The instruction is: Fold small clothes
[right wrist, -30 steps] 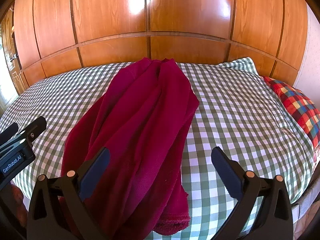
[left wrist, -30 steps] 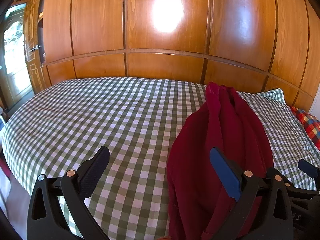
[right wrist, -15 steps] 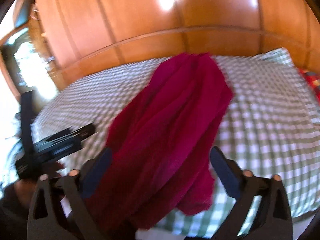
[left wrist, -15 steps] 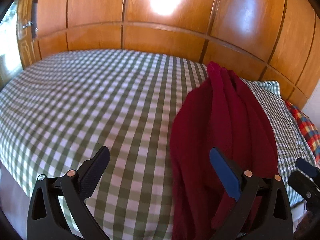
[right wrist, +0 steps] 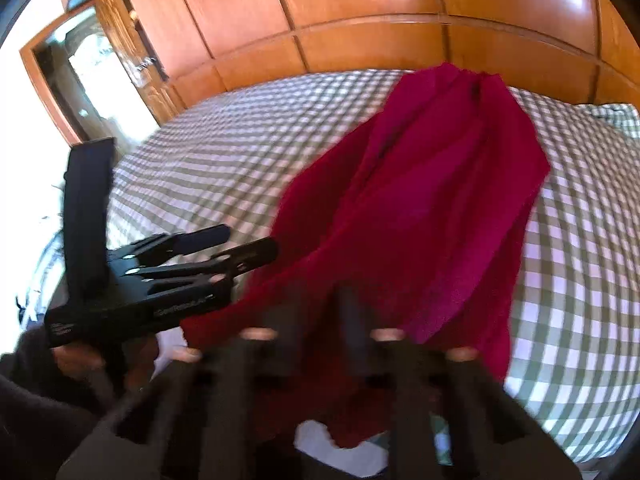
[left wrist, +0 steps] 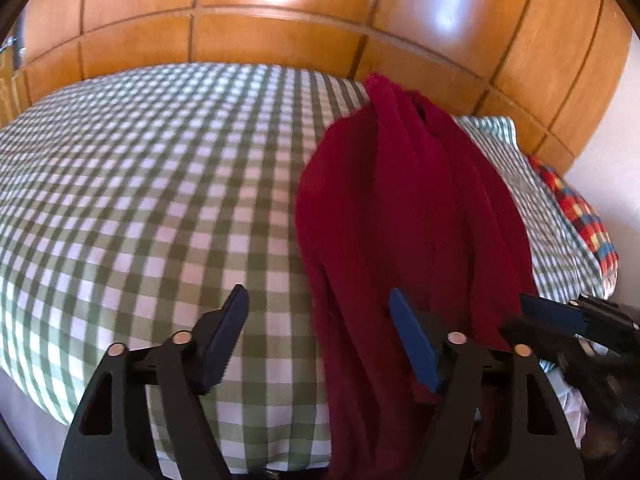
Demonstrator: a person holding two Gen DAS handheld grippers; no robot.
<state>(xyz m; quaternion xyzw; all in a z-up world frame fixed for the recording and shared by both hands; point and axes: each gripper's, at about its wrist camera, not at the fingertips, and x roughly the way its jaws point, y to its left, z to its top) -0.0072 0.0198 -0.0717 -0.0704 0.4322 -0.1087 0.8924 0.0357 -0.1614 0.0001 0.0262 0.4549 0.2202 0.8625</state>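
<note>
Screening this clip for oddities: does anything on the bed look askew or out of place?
Only the red garment: it lies bunched in long ridges on the checked bedspread, its near end hanging off the edge, not yet spread flat. The right wrist view is motion-blurred, so the right gripper is hard to read.

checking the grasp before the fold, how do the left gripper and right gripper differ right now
The left gripper is wide open; the right gripper has its fingers drawn close together. The left gripper straddles the red garment's left edge, over the checked sheet; the right gripper sits at the garment's near end, its grip blurred. Both are black.
</note>
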